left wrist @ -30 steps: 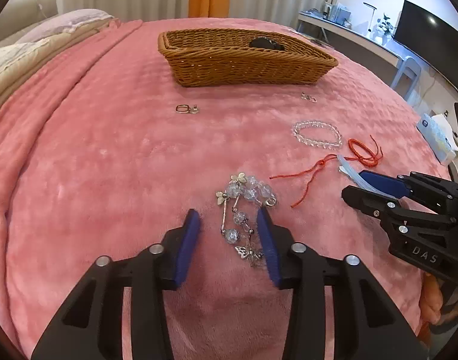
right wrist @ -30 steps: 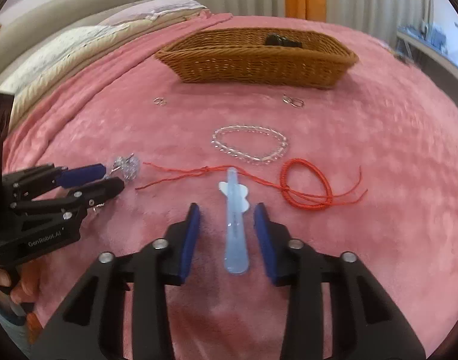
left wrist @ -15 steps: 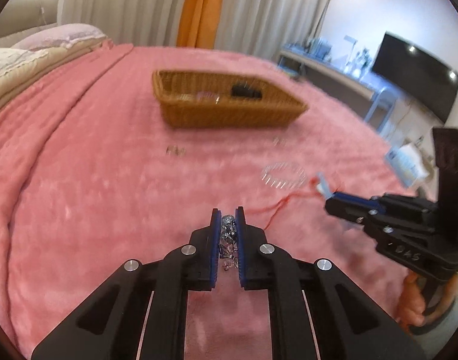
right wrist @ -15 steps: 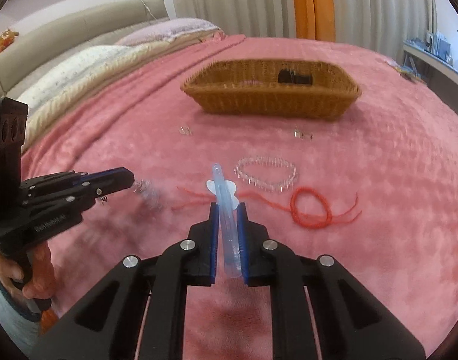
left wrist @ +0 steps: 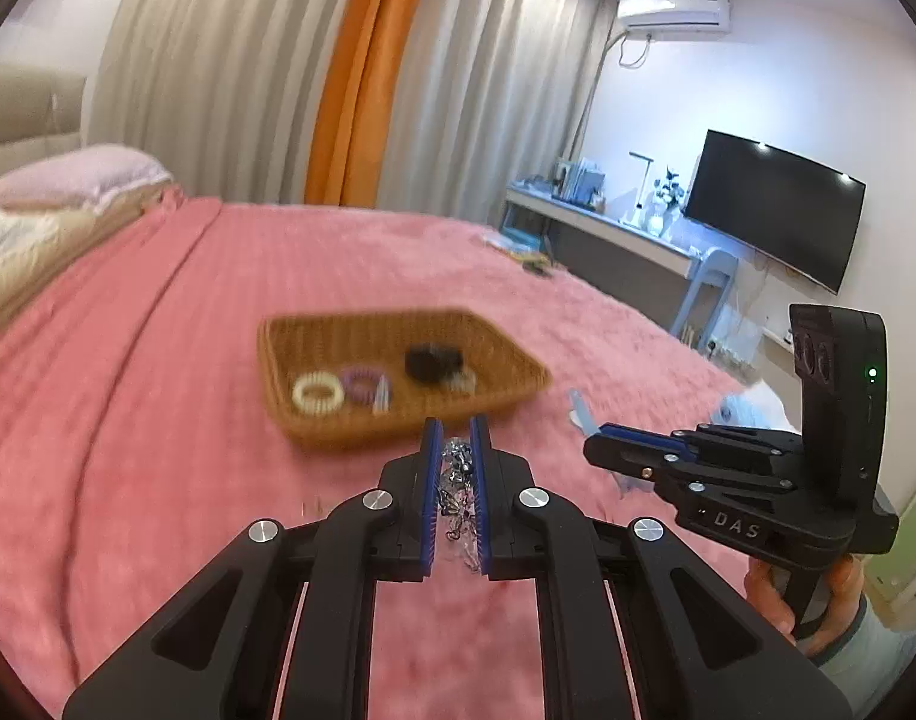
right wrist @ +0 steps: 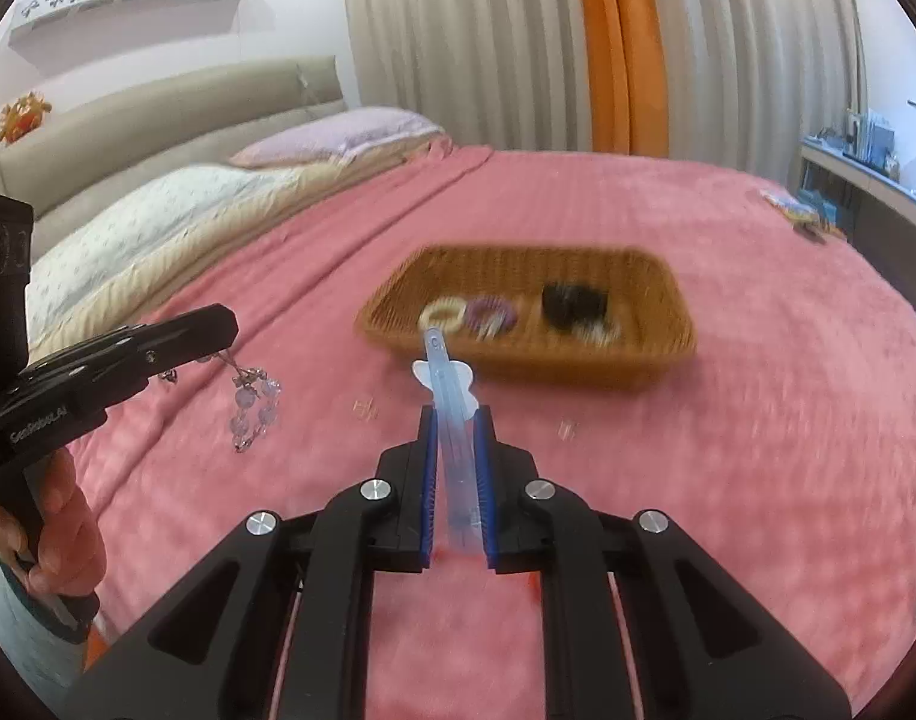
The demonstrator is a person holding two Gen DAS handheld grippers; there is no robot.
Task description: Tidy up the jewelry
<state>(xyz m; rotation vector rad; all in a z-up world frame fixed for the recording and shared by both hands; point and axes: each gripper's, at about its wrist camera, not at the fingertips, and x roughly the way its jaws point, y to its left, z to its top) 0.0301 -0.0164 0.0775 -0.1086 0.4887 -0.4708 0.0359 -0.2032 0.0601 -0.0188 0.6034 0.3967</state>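
My left gripper (left wrist: 456,429) is shut on a silver and crystal bead bracelet (left wrist: 456,483) and holds it above the pink bedspread; the bracelet dangles from it in the right wrist view (right wrist: 251,405). My right gripper (right wrist: 456,417) is shut on a pale blue hair clip (right wrist: 449,387) with a white flower, also raised; it also shows in the left wrist view (left wrist: 602,441). A wicker basket (left wrist: 314,432) (right wrist: 668,360) lies ahead of both grippers. It holds a cream hair tie (left wrist: 317,394), a purple hair tie (left wrist: 362,383) and a black item (left wrist: 432,360).
Two small metal pieces lie on the bedspread in front of the basket (right wrist: 365,408) (right wrist: 566,429). Pillows (right wrist: 338,135) and a headboard are at far left. A desk (left wrist: 608,234) and a TV (left wrist: 770,207) stand to the right of the bed.
Both grippers closed on their items, the left on the bracelet and the right on the hair clip, then lifted them off the bedspread and moved toward the basket.
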